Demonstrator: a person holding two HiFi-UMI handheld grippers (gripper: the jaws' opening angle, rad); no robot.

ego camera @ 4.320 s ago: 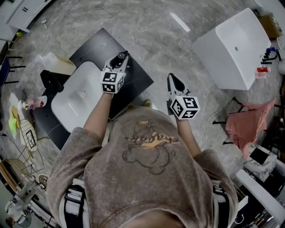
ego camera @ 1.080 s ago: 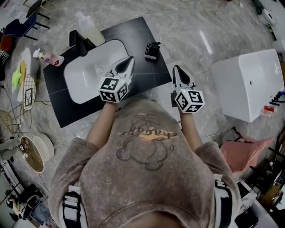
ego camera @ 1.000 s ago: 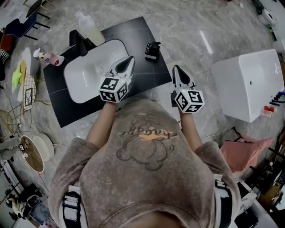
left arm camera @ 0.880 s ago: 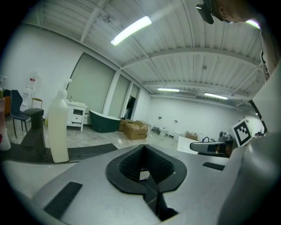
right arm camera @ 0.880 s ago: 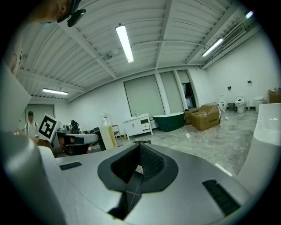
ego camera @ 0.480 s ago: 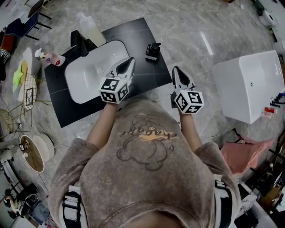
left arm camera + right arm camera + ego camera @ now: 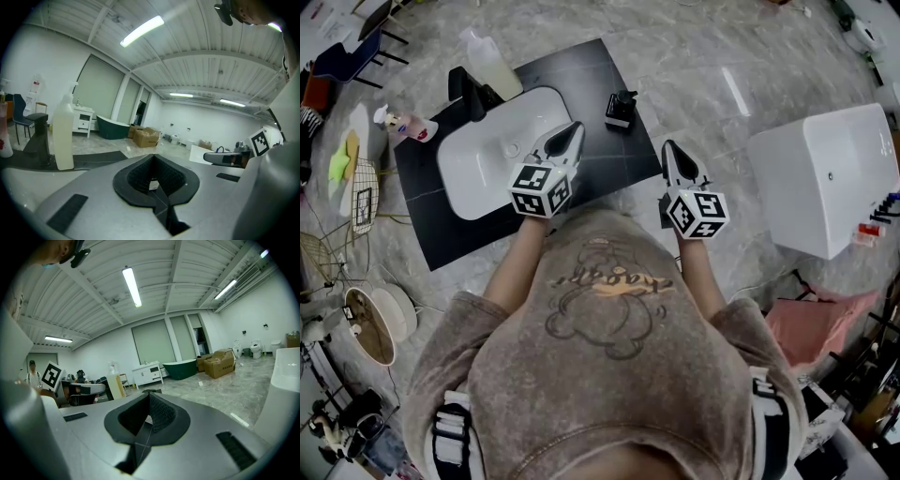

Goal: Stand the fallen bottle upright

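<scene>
On the black table [image 7: 581, 84], the black pump bottle [image 7: 621, 108] appears to stand upright, pump head uppermost, on a bare stretch of the top at about 3 o'clock from the white basin [image 7: 478, 159]. It is well clear of both grippers.

The left gripper [image 7: 572, 127] hangs over the basin's near rim with the bottle at roughly 2 o'clock from its tip. In the left gripper view, the left gripper [image 7: 153, 180] has its fingers [image 7: 136, 178] pressed together along their seam, with nothing between them. The right gripper [image 7: 667, 145] is over the table's near edge, with the bottle at about 11 o'clock. In the right gripper view, the right gripper [image 7: 147, 420] is likewise closed and holds nothing. Only bare table lies between either tip and the bottle.

At the basin's far side a black tap [image 7: 467, 89] rises, and a tall pale bottle [image 7: 492, 64] stands just beside it. A pink spray bottle [image 7: 408, 123] is near the table's 10 o'clock corner; whether it rests on the table I cannot tell. A large white tub [image 7: 825, 178] sits on the grey floor [image 7: 694, 56] at 3 o'clock, with a pink cloth [image 7: 811, 323] at 4 o'clock.
</scene>
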